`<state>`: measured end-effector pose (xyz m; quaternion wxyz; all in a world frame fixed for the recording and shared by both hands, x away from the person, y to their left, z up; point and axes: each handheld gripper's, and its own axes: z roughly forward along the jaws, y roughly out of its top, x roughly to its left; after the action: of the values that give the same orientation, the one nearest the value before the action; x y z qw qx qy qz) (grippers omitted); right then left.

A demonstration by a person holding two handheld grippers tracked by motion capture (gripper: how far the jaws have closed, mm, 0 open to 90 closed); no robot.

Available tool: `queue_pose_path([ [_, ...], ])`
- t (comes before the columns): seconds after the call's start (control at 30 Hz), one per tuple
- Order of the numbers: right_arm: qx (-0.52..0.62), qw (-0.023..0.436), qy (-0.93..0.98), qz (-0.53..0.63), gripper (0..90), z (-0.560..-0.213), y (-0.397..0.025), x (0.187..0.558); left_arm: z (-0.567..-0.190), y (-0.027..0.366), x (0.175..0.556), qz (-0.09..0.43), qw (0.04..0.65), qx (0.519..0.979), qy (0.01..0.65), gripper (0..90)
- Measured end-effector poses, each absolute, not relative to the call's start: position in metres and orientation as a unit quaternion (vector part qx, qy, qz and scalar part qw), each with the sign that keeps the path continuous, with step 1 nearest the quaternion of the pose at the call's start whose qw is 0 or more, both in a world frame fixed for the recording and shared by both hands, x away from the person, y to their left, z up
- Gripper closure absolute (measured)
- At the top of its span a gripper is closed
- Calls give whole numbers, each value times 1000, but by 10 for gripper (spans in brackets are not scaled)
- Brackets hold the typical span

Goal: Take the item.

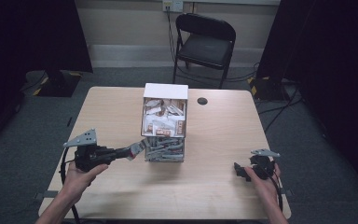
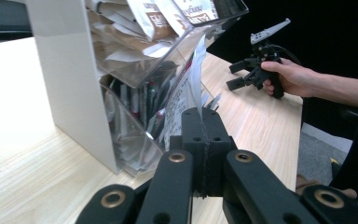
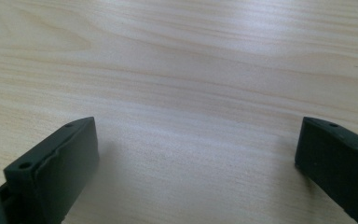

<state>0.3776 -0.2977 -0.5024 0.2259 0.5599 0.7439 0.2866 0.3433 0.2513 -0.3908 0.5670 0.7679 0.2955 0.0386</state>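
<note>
Black jaws of the left tool (image 2: 204, 122) are pressing flat together, with no gap showing between them, on the lower edge of a silvery sachet (image 2: 186, 88) that is standing up out of the lower compartment of the clear dispenser box (image 2: 70, 88). From the high view the same left tool (image 1: 131, 151) is reaching in from the left side of the worktop (image 1: 223, 135) and is meeting the box's lower bin at its left front corner, with the sachet (image 1: 138, 148) showing just beside the bin. That box is sitting near the middle of the worktop, its upper compartment holding white and brown packets (image 1: 164, 117). Over by the near right corner the right tool (image 1: 240, 171) is resting well apart from the box; its jaws are standing wide apart with bare wood between them and are holding nothing. Judged from this, the step in hand is drawing one sachet out of the lower bin. The next move is calling for a steady pull away from the box, keeping the grip firm, since neighbouring sachets are crowding it and may be dragged along.
</note>
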Motion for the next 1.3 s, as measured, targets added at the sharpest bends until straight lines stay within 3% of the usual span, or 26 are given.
queue_pose_path([
  [1.3,560,226,744,287,0,-502,-298,378,-400,304,365,97,529,749,387,900],
])
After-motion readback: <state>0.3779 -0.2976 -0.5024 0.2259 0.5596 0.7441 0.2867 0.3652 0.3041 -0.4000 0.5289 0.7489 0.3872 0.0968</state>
